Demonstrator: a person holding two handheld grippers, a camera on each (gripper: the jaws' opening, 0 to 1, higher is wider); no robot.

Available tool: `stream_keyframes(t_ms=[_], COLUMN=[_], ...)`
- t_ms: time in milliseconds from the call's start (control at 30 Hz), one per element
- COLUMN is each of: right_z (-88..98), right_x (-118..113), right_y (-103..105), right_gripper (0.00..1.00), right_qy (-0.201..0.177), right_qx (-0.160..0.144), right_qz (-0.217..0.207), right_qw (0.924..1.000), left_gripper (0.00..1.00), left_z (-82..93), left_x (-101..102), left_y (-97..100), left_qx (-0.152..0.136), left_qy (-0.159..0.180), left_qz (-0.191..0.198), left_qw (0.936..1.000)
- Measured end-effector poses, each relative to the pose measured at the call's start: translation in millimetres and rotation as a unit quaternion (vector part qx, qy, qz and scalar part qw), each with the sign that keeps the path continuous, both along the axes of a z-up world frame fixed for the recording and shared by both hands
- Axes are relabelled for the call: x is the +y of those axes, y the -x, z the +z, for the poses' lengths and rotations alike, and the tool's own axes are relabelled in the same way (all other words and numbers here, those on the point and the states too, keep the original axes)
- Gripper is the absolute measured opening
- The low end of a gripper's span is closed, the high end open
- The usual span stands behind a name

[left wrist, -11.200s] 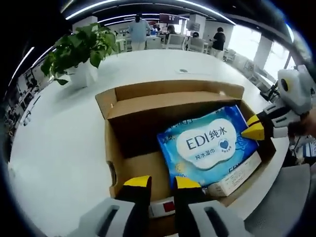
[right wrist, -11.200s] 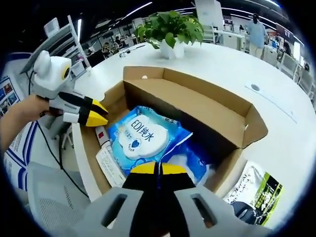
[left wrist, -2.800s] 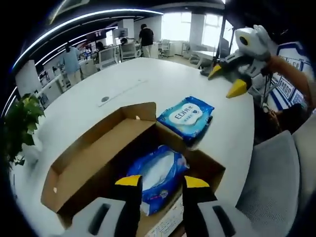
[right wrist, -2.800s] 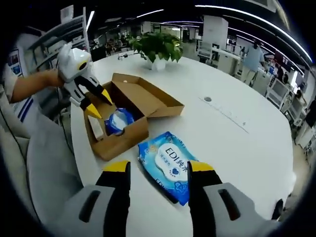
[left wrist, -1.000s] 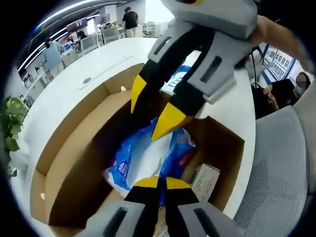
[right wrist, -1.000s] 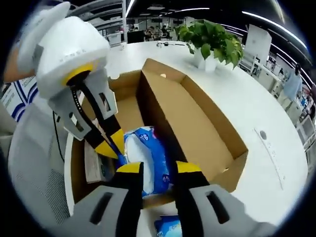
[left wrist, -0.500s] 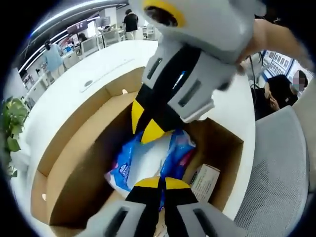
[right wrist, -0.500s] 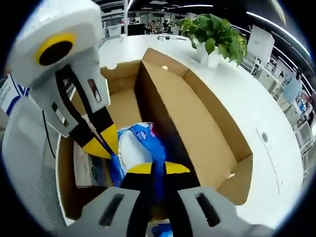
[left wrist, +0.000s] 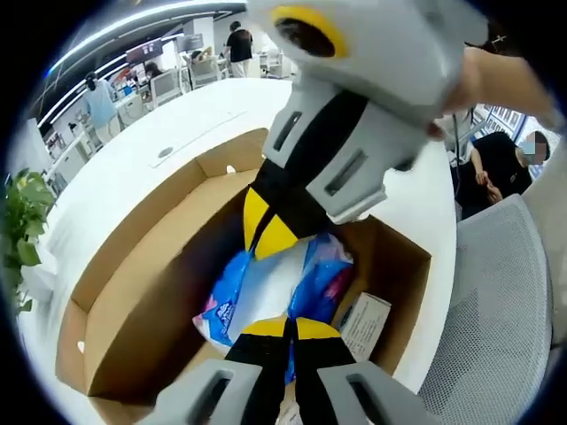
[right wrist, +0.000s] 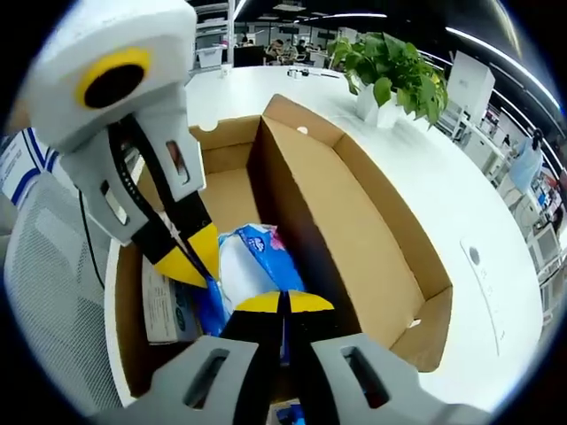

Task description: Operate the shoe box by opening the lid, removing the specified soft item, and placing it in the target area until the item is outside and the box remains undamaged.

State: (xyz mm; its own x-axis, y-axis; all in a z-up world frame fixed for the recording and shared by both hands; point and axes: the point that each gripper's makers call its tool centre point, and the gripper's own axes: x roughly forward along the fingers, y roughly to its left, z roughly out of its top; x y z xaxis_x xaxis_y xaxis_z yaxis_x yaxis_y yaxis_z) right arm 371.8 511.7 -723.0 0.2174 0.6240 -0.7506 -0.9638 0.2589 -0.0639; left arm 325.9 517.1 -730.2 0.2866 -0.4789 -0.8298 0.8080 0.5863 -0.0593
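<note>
An open cardboard shoe box [left wrist: 133,292] sits on the white table, its lid [right wrist: 354,221] folded back. Inside lies a crumpled blue-and-white soft pack [left wrist: 266,283], which I also see from the other side [right wrist: 252,257]. My left gripper [left wrist: 286,328] is shut on the pack's near edge; in the right gripper view it reaches in from the left [right wrist: 197,257]. My right gripper [right wrist: 283,303] is shut on the pack's other edge and comes down from above in the left gripper view [left wrist: 270,232].
A flat white carton [left wrist: 368,323] lies in the box beside the pack, also seen as a white carton [right wrist: 164,305]. A potted plant [right wrist: 390,57] stands on the table [left wrist: 133,168] beyond the box. A grey mesh chair [left wrist: 496,319] is by the table edge. People stand far off.
The right gripper has lowered into the box and its jaws have gone from open to shut on the blue pack. The left gripper stays shut on the pack.
</note>
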Motion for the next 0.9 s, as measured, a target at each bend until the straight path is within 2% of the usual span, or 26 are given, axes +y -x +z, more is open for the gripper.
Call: stream_keyframes(t_ms=[367, 667, 900], right_z=[25.3, 62.5, 94.3], right_x=[5, 4, -5], right_y=[3, 8, 16], right_gripper=[0.00, 0.00, 0.00], right_qy=[-0.029, -0.064, -0.080], right_qx=[-0.005, -0.015, -0.035], right_qz=[0.000, 0.001, 0.007], right_qw=[0.9996, 0.9978, 0.9961], left_gripper=[0.00, 0.00, 0.00], left_z=[24.4, 58.7, 84.2], left_x=[11, 11, -2], left_y=[-3.1, -4.3, -1.0], left_qx=[-0.018, -0.031, -0.033], left_qy=[0.008, 0.020, 0.031], left_qz=[0.013, 0.018, 0.018], left_qw=[0.9997, 0.9991, 0.9988])
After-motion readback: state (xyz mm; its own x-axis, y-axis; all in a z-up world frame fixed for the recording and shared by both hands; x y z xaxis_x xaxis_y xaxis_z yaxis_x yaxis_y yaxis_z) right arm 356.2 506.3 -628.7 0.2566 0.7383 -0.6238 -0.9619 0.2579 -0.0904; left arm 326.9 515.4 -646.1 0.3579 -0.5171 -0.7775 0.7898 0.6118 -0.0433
